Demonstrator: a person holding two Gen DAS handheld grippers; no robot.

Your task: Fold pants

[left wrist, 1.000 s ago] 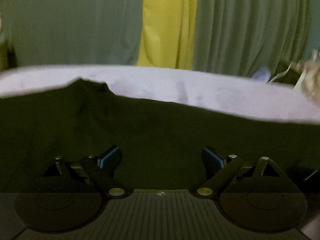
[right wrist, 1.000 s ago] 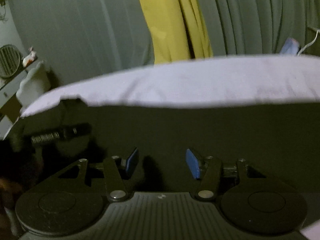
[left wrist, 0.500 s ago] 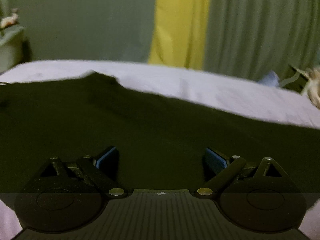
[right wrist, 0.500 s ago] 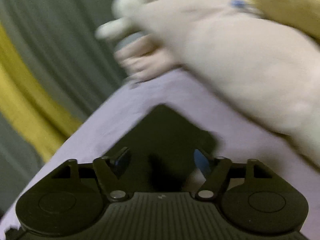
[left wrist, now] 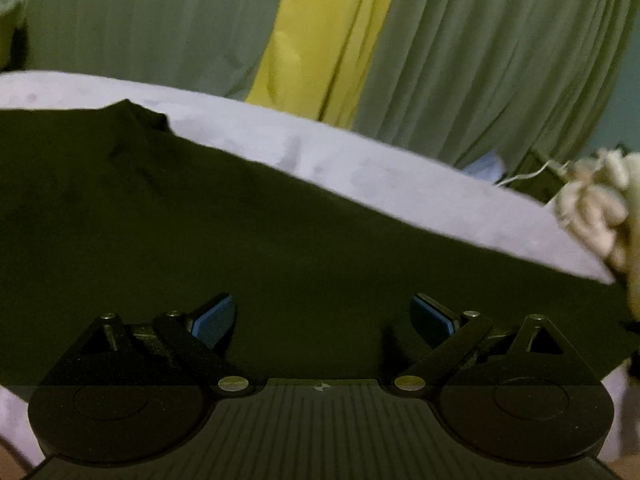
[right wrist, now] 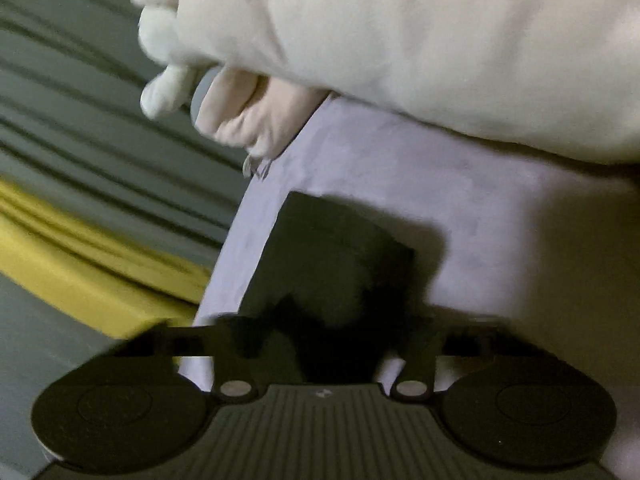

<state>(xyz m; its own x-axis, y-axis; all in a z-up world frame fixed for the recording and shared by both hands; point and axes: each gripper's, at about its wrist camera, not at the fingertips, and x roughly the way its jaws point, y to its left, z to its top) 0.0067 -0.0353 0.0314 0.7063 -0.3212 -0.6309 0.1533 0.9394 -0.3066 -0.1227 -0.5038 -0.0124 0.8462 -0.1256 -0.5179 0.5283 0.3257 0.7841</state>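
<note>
Pants (left wrist: pixel 200 232) are spread flat on the bed (left wrist: pixel 400 184), in front of the left tongs (left wrist: pixel 323 318). Curtains (left wrist: pixel 480 60) hang behind the bed's far edge. A plush toy (left wrist: pixel 596 204) lies on the bed to the right of the pants. One pants corner (right wrist: pixel 340 256) lies just ahead of the right tongs (right wrist: pixel 324 344), the plush toy (right wrist: pixel 440 40) beyond it.

Pants (left wrist: pixel 240 232): black, plain, lying flat across the lavender bed. Far edge runs diagonally, with a small bump at far left. In the right wrist view, a squared corner points away.
</note>
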